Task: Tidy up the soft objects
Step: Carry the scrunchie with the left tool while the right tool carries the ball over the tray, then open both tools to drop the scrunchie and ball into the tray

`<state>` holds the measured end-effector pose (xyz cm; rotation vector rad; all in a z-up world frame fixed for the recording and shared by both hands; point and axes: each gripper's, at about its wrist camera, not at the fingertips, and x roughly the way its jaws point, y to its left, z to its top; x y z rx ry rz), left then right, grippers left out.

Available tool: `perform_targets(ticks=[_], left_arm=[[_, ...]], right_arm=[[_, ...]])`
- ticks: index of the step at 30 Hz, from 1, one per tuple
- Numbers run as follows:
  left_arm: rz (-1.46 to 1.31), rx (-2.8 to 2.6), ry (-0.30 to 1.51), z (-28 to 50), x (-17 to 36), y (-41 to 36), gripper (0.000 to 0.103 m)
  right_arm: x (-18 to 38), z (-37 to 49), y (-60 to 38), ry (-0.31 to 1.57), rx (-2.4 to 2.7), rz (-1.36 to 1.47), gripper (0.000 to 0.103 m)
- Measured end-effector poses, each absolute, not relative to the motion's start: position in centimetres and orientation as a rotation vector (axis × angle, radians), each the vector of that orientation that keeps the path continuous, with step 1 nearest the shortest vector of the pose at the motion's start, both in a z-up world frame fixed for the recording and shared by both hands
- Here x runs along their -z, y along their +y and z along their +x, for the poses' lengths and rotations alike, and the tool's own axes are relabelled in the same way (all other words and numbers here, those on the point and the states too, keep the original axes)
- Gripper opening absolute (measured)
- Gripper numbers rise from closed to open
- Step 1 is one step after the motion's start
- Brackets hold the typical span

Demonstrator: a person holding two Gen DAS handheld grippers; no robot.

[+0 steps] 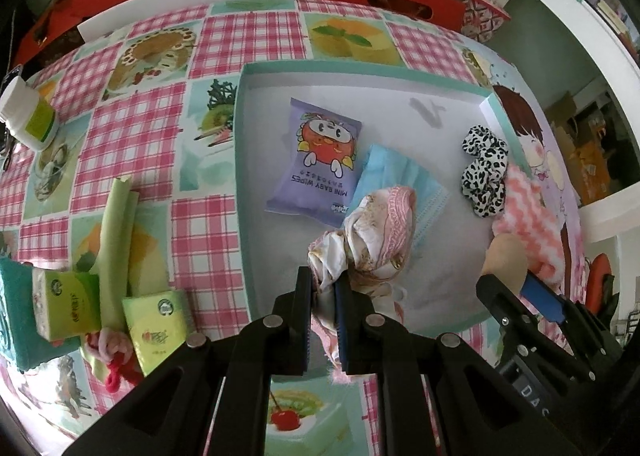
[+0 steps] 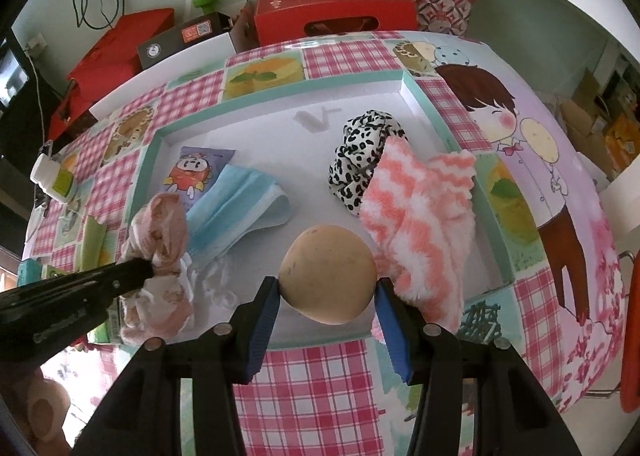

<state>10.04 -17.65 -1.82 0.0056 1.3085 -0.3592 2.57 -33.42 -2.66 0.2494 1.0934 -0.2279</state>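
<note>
Left wrist view: left gripper [image 1: 325, 288] pinched nearly shut on a crumpled pink-and-white patterned cloth [image 1: 372, 232], held over the near part of the shallow white tray with teal rim [image 1: 241, 144], likely so as to drop among the soft things already gathered. Inside the tray: purple pack of baby wipes [image 1: 316, 160], pale blue pleated face mask [image 1: 400, 176] partly under the cloth, black-and-white leopard-print scrunchie [image 1: 482, 168], fluffy coral-and-white striped sock [image 1: 532, 216] draped over the right rim. Outside, on the pink checked tablecloth [image 1: 132, 116]: two green tissue packs [image 1: 156, 324], a pale green folded cloth [image 1: 116, 224], a white bottle with green label [image 1: 28, 112], apparently not yet sorted.

Right wrist view: right gripper [image 2: 326, 290] about half open, blue pads pressed on either side of a round tan foam-like ball [image 2: 328, 272], above the tray's near rim [image 2: 404, 80] beside the sock [image 2: 420, 216]. Held there, probably, for setting down in the bare middle. Left gripper [image 2: 140, 270] at left, clamped on the cloth [image 2: 160, 232] just beside the mask [image 2: 240, 204].
</note>
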Motion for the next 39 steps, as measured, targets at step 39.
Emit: perform_targets(ticks=[39], left_arm=[[-0.035,0.382,1.261,8.8,-0.8,-16.9,0.036]], right_arm=[[2.4,3.1,-33.1,1.111,0.247,0.207,0.059]])
